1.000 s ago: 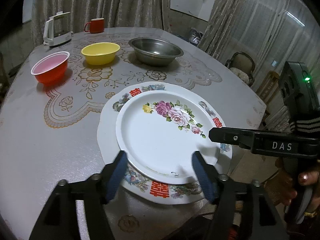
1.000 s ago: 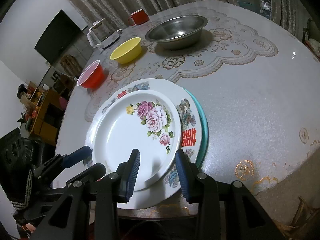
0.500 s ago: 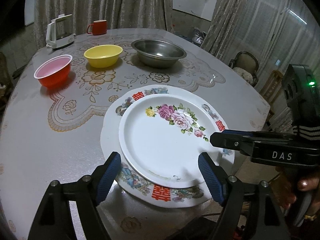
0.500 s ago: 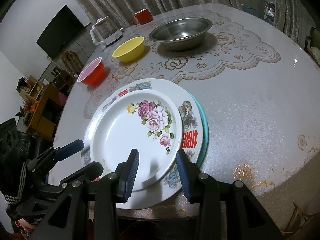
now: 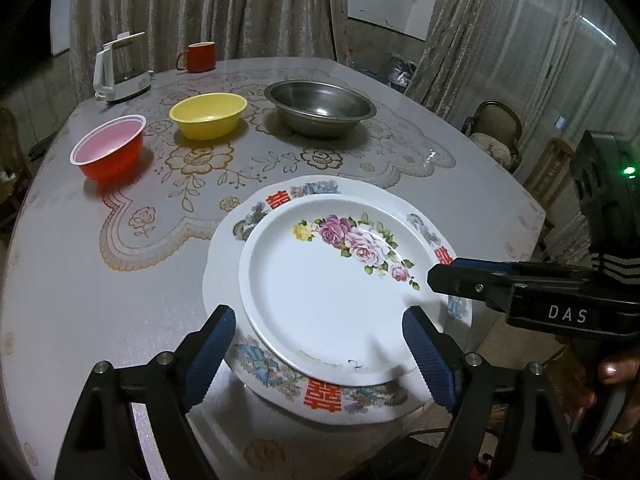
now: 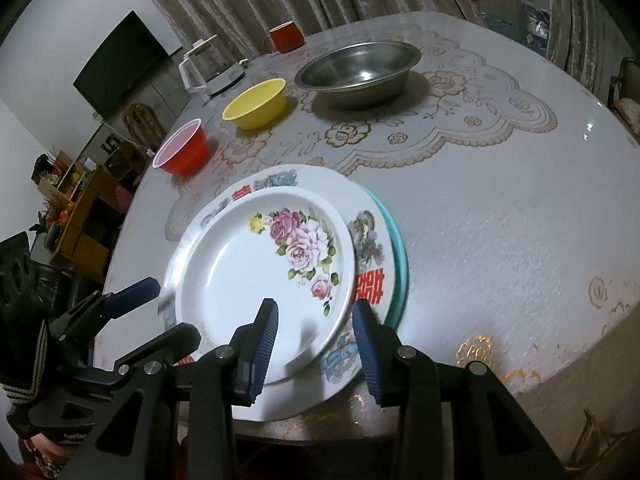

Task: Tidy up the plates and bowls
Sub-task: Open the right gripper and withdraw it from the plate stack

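A white rose-patterned plate [image 5: 332,292] lies on a larger white plate with red characters [image 5: 320,396]. Under both, a teal plate [image 6: 400,264] shows only its right edge. My left gripper [image 5: 320,346] hovers at the stack's near rim. Its jaws are opening and straddle the rose plate's edge without touching it. From the stack's right side, my right gripper [image 6: 316,320] reaches in, partly open, with its blue pads [image 6: 266,332] above the rose plate's rim and gripping nothing. Farther back stand a red bowl [image 5: 110,152], a yellow bowl [image 5: 208,114] and a steel bowl [image 5: 320,108].
A white kettle [image 5: 120,70] and a red mug [image 5: 198,56] stand at the table's far edge. The round table [image 5: 80,280] has a lace-patterned cover. The plate stack sits near the table's front edge. Chairs [image 5: 496,128] stand to the right, curtains behind.
My left gripper's jaws have spread wider around the plate's near rim. The right gripper and the plates have stayed where they were.
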